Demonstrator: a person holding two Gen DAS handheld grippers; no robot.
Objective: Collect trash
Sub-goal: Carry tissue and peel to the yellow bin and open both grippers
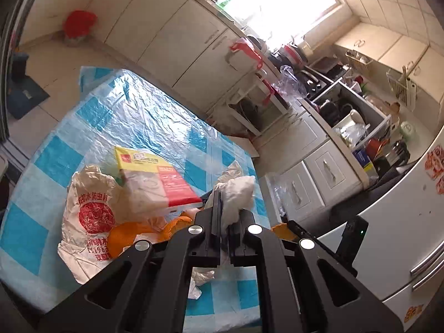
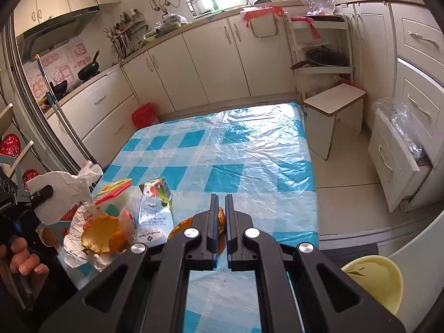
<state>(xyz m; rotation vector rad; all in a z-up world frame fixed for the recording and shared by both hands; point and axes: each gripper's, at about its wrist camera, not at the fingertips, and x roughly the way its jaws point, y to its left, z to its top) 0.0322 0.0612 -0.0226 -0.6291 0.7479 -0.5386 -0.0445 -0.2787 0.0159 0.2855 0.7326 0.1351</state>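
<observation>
Trash pile [image 2: 111, 222] at table's left edge | left claw [image 1: 230, 208] clamps tissue [image 1: 238, 191] | right claw [image 2: 220, 211] closed on peel [image 2: 220, 217]

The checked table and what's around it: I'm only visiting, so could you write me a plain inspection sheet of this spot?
Surface: table under a blue-and-white checked cloth with clear plastic over it.
Job's things: crumpled white paper; orange peels; printed white bag; yellow-and-red carton; printed packet.
Clutter: yellow bowl at the near edge.
Grippers: left gripper shut on the crumpled white paper; right gripper shut above another peel, grip on it unclear.
Cables: nothing seen.
Surroundings: cream cabinets, white stool, red bin, open drawer, fridge.
</observation>
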